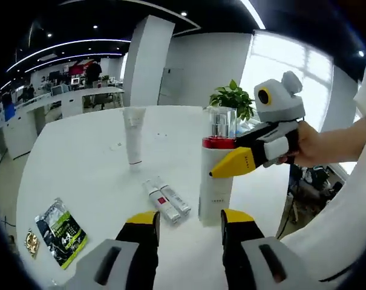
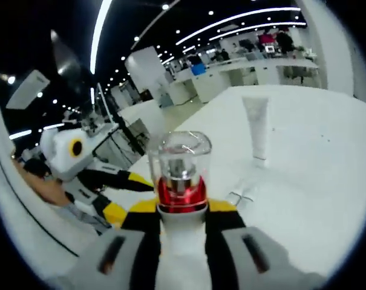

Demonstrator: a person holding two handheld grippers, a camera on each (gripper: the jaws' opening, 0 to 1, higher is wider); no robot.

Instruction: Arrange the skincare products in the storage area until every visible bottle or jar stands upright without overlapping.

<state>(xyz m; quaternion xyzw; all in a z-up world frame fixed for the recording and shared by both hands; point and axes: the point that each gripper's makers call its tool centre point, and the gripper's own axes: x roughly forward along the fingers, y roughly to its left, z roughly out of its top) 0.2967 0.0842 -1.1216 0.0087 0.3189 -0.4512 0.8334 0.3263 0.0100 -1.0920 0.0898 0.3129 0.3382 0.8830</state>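
Right hand-held gripper point(image 2: 181, 232) clamped on white bottle point(image 1: 216, 181), centre frame, upright on counter point(image 1: 80, 163). Release straight, without tipping. Left hand-held gripper point(image 1: 189, 222) apart, lower centre.

The white bottle point(image 1: 216, 181) is showing a red collar (clear cap above); the counter point(image 1: 80, 163) is looking white.

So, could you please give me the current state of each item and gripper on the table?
Pump bottle: upright, gripped by the right gripper.
White tube: standing upright on its cap.
Two small tubes: lying flat, side by side.
Green sachet: lying flat.
Left gripper: open, empty.
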